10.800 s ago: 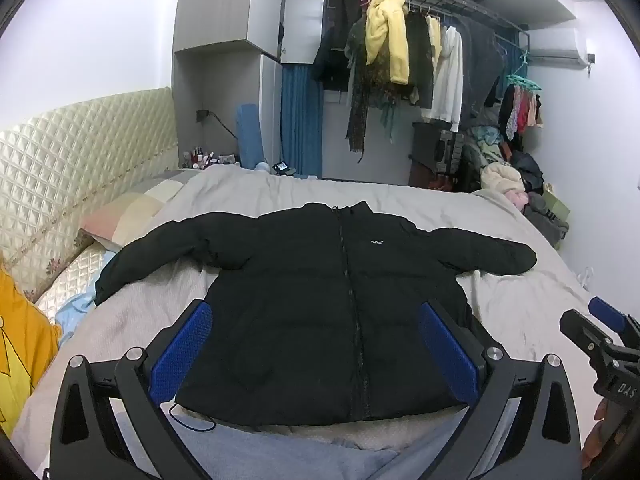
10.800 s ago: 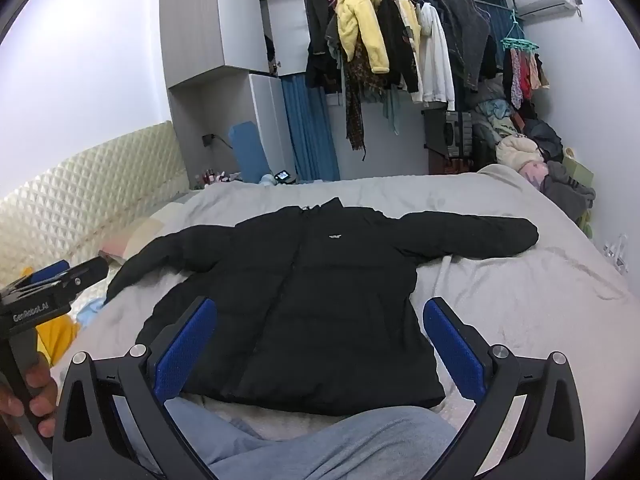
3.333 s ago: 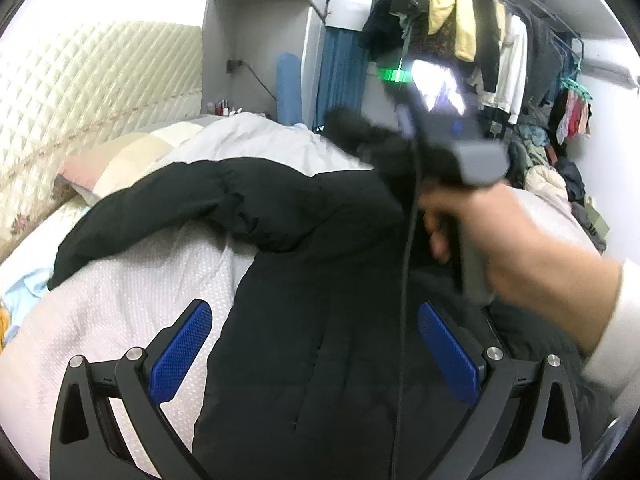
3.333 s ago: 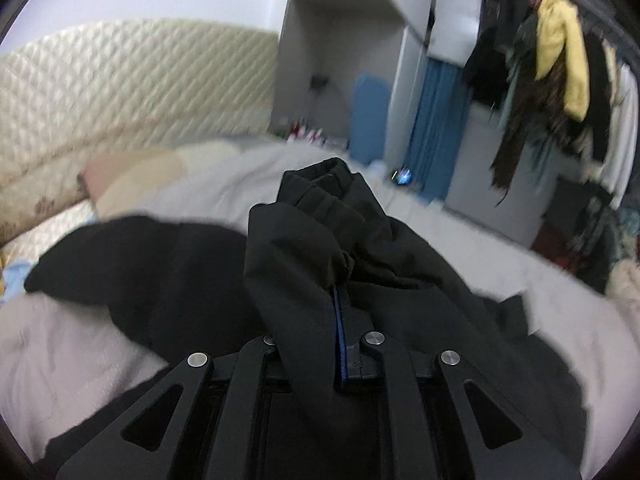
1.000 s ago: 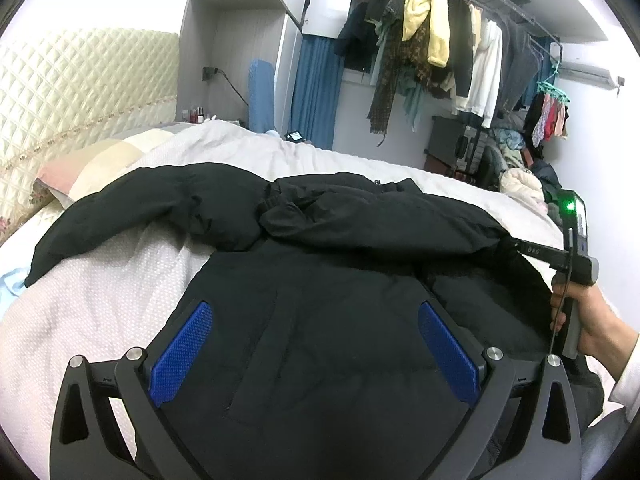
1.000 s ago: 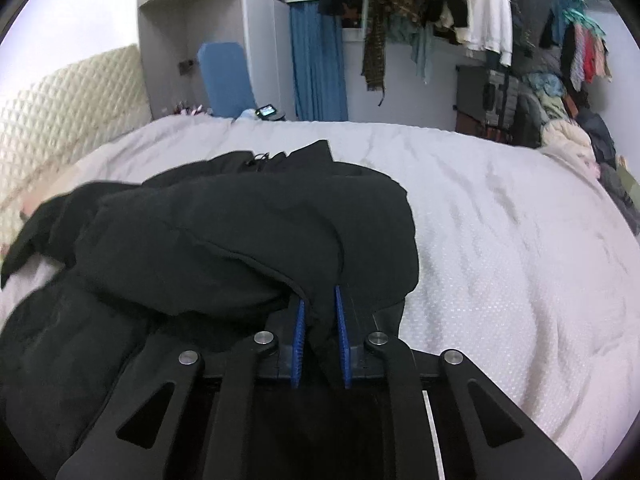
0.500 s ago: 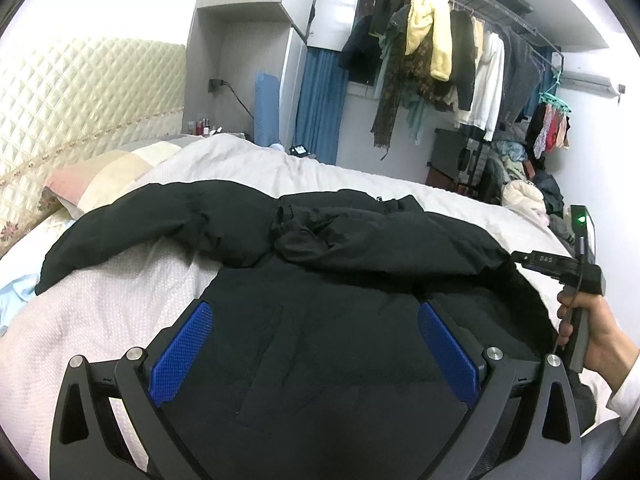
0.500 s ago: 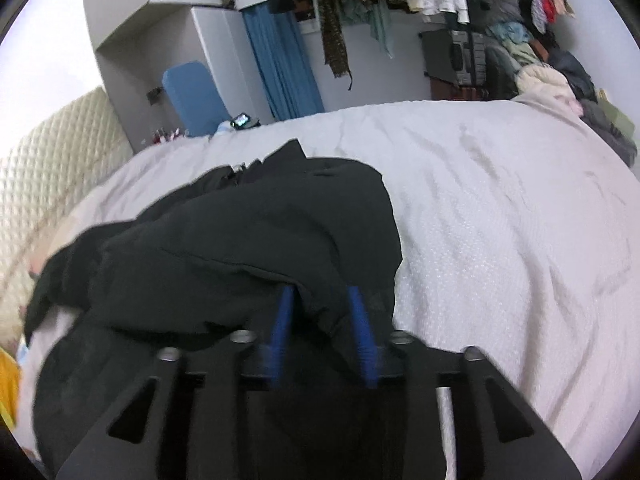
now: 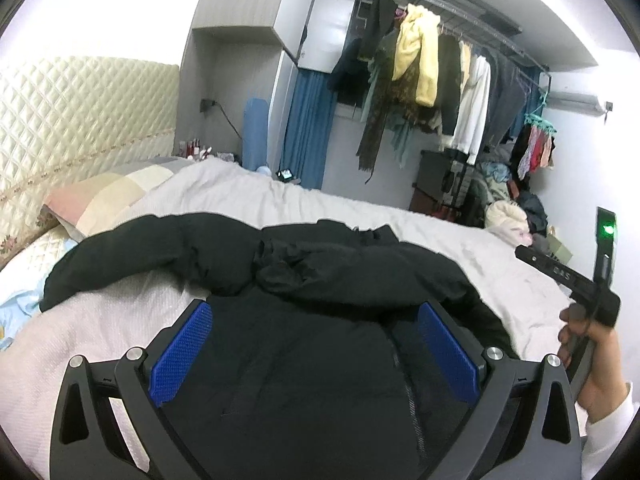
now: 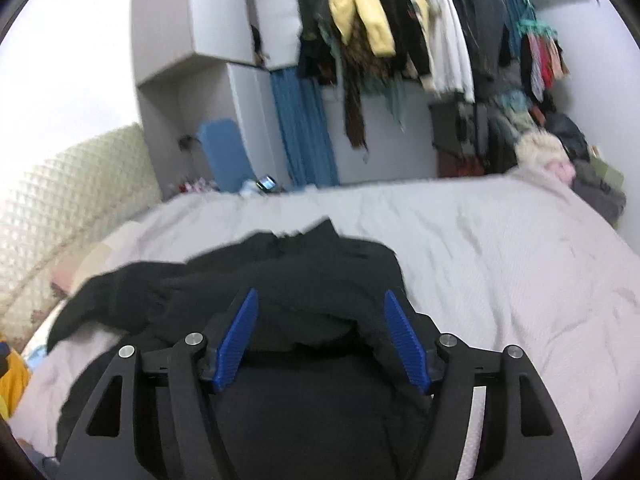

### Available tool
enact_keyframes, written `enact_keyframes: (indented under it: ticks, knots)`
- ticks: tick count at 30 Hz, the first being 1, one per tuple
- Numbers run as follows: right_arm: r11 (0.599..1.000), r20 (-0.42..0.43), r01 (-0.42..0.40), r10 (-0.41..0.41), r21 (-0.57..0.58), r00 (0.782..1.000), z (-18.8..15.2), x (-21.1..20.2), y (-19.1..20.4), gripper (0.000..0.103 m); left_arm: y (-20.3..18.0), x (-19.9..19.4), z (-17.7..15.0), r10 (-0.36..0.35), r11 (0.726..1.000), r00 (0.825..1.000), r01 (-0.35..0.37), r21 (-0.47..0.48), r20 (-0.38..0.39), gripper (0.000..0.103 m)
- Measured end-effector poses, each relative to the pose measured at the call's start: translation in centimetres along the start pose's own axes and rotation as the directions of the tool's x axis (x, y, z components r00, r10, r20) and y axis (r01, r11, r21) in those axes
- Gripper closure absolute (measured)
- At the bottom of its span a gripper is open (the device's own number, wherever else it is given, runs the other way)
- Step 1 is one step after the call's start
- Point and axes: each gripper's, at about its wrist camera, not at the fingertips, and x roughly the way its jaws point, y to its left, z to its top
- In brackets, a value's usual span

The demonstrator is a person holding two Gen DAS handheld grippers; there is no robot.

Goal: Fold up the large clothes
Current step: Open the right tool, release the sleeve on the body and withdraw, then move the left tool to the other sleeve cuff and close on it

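A black puffer jacket (image 9: 304, 364) lies on the bed, front up. Its right sleeve (image 9: 360, 272) is folded across the chest; its left sleeve (image 9: 132, 256) still stretches out toward the pillow. My left gripper (image 9: 314, 350) is open and empty above the jacket's lower body. My right gripper (image 10: 320, 340) is open and empty above the folded sleeve in the right wrist view, where the jacket (image 10: 304, 280) lies below it. The right gripper's body (image 9: 576, 280) shows at the right edge of the left wrist view, off the jacket.
The bed has a pale quilt (image 9: 440, 232) and a pillow (image 9: 108, 200) by the quilted headboard (image 9: 72, 120). A rail of hanging clothes (image 9: 432, 80) and piles of clothing (image 9: 516, 216) stand beyond the bed. An orange item (image 10: 12, 372) lies at the left.
My right gripper has opened, let go of the folded sleeve and lifted off the jacket. The sleeve stays lying across the chest. My left gripper has stayed open over the lower body.
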Motion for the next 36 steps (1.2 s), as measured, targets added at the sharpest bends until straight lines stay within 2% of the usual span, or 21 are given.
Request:
enact_keyframes:
  ticks: [3, 5, 9, 11, 16, 22, 28, 33, 36]
  knots:
    - [1.0, 0.042, -0.025, 0.025, 0.008, 0.999, -0.6, -2.4, 1.4, 0.036, -0.3, -1.0, 0.4, -0.005, 1.0, 1.0, 0.005, 0.003, 0.012, 0.0]
    - [0.999, 0.057, -0.037, 0.037, -0.007, 0.998, -1.0, -3.4, 2.4, 0.025, -0.5, -1.5, 0.5, -0.012, 1.0, 1.0, 0.012, 0.005, 0.012, 0.0]
    - [0.997, 0.081, -0.047, 0.051, -0.054, 0.995, -2.1, -5.3, 4.4, 0.011, -1.0, -2.6, 0.3, -0.02, 1.0, 1.0, 0.019, 0.024, 0.017, 0.0]
    - [0.997, 0.092, -0.053, 0.059, -0.058, 0.994, -2.6, -6.0, 4.8, 0.0, -1.1, -2.9, 0.2, -0.028, 0.999, 0.999, 0.027, 0.03, 0.023, 0.0]
    - [0.997, 0.07, -0.049, 0.053, -0.067, 0.996, -4.4, -6.9, 5.1, 0.0, -1.0, -2.8, -0.4, -0.025, 0.999, 0.999, 0.024, 0.047, 0.027, 0.0]
    - [0.995, 0.028, -0.081, 0.083, -0.057, 0.996, -6.7, -8.1, 5.7, 0.0, -0.9, -2.4, -1.2, -0.035, 0.998, 0.999, 0.035, 0.052, 0.006, 0.0]
    - [0.991, 0.008, -0.09, 0.091, -0.102, 0.996, -9.0, -9.7, 6.9, 0.0, -0.8, -2.4, -1.6, -0.036, 0.998, 0.999, 0.036, 0.045, 0.003, 0.0]
    - [0.988, 0.01, -0.087, 0.089, -0.13, 0.996, -9.2, -9.5, 7.5, 0.0, -0.2, -1.8, -1.1, -0.041, 0.999, 0.999, 0.041, 0.028, -0.015, 0.0]
    - [0.988, -0.003, -0.091, 0.091, -0.129, 0.996, -9.4, -9.2, 7.5, 0.0, 1.1, -0.8, -0.8, -0.046, 0.999, 0.999, 0.045, -0.014, -0.019, 0.0]
